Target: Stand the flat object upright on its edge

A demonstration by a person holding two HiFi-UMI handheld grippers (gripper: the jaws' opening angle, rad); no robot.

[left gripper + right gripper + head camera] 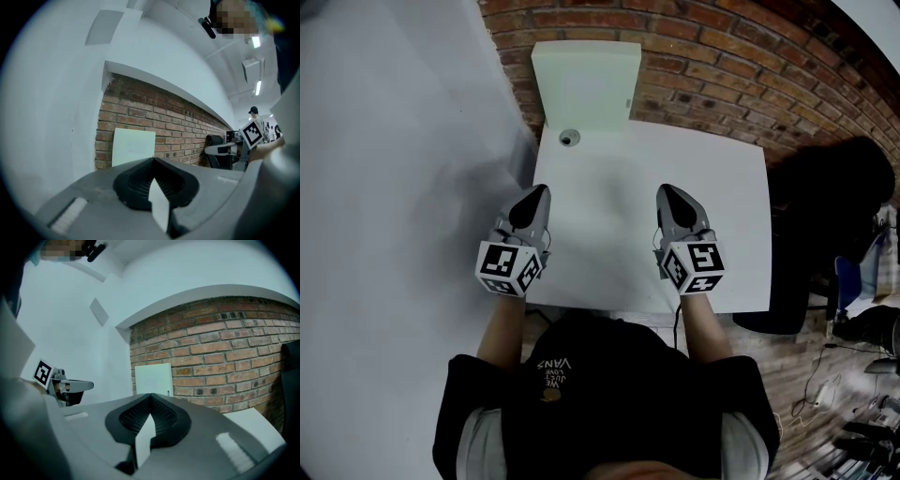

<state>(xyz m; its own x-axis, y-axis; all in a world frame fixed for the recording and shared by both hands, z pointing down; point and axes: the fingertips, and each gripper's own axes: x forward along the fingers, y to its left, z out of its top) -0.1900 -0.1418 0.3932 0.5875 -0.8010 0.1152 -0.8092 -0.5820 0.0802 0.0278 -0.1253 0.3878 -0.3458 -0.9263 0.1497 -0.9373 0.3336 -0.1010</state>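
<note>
A pale green flat panel [584, 82] stands upright on its edge at the far end of the white table [731, 216], leaning against the brick wall [722, 56]. The same panel [133, 147] shows ahead in the left gripper view, and the panel [153, 378] shows ahead in the right gripper view. My left gripper [532, 199] hovers over the table's near left part, shut and empty. My right gripper [669, 195] hovers over the near right part, also shut and empty. Both point toward the panel and stay well short of it.
A small round grey fitting [569, 138] sits on the table just in front of the panel's left corner. A white wall [394, 141] runs along the left. A dark chair [830, 216] stands to the right of the table, with cables and gear on the floor beyond.
</note>
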